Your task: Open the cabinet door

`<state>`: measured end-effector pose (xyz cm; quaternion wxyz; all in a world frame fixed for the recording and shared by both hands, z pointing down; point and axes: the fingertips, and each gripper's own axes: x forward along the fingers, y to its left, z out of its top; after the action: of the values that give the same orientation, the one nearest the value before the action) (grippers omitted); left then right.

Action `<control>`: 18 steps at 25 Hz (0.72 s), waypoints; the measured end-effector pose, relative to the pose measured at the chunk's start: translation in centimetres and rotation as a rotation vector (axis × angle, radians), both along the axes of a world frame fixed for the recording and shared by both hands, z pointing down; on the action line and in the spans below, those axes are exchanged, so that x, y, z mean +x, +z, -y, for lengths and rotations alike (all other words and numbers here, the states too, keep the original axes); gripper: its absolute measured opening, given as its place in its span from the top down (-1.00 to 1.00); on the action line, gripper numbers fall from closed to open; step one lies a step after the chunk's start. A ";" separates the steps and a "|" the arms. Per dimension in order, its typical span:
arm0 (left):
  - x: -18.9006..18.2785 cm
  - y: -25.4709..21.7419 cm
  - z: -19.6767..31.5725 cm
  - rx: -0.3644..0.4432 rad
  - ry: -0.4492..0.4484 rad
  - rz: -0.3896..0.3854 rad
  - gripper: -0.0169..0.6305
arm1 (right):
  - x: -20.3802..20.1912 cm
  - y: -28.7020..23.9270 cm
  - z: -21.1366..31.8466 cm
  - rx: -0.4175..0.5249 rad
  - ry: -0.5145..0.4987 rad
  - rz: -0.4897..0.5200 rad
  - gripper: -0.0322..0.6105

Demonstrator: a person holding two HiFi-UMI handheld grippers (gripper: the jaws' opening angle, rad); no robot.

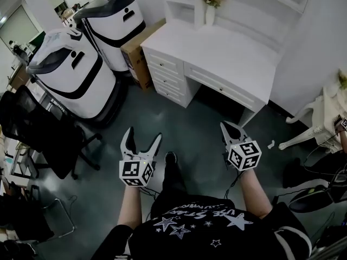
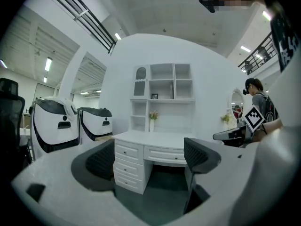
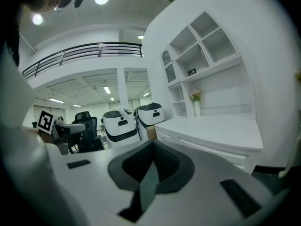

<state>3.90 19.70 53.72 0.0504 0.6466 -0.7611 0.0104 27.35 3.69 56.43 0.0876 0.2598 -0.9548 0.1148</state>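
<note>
1. Dark star-printed shirt (image 1: 200, 229) fills the bottom of the head view, and both forearms reach forward over the grey-green floor (image 1: 190, 123).
2. On the person's left, the left tool (image 1: 143, 133) has its jaws spread wide with nothing between them. In the left gripper view the counter's drawers (image 2: 128, 166) show through the gap.
3. To its right, the right tool (image 1: 227, 126) has its jaws pressed together and holds nothing.
4. Both tools hang in the air, well apart from the white counter (image 1: 227, 53).
5. At the upper left of the shelf unit (image 2: 162, 95) that stands on the counter is the cabinet door (image 2: 140, 81), arch-topped and closed, far from either tool.
6. Below the shelves, a vase of flowers (image 1: 210, 10) stands on the counter.
7. Left of the counter are two white-and-black machines (image 1: 73, 75), with a cardboard box (image 1: 138, 50) between the rear one and the counter.
</note>
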 end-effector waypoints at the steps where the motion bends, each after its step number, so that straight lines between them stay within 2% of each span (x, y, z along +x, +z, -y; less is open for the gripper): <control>1: -1.3 -0.1 1.5 0.002 0.014 0.002 -0.45 | -1.2 0.0 1.2 -0.001 0.008 -0.005 0.88; 5: -7.0 -0.1 7.1 0.005 0.064 -0.003 -0.45 | -6.5 -0.6 6.1 0.026 0.052 -0.020 0.88; 10: -14.7 -0.9 14.2 0.023 0.109 -0.056 -0.45 | -12.3 -2.6 12.8 0.039 0.154 -0.018 0.88; 14: -19.9 -1.9 19.4 0.023 0.162 -0.032 -0.45 | -16.7 -4.6 17.3 0.063 0.200 -0.023 0.88; 18: -23.0 -2.7 23.9 0.035 0.212 -0.018 -0.45 | -19.4 -6.0 20.7 0.088 0.236 -0.018 0.88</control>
<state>-19.09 -4.20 51.02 0.0446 0.7243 -0.6881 -0.0037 7.96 -16.97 50.43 0.0704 0.3750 -0.9209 0.0797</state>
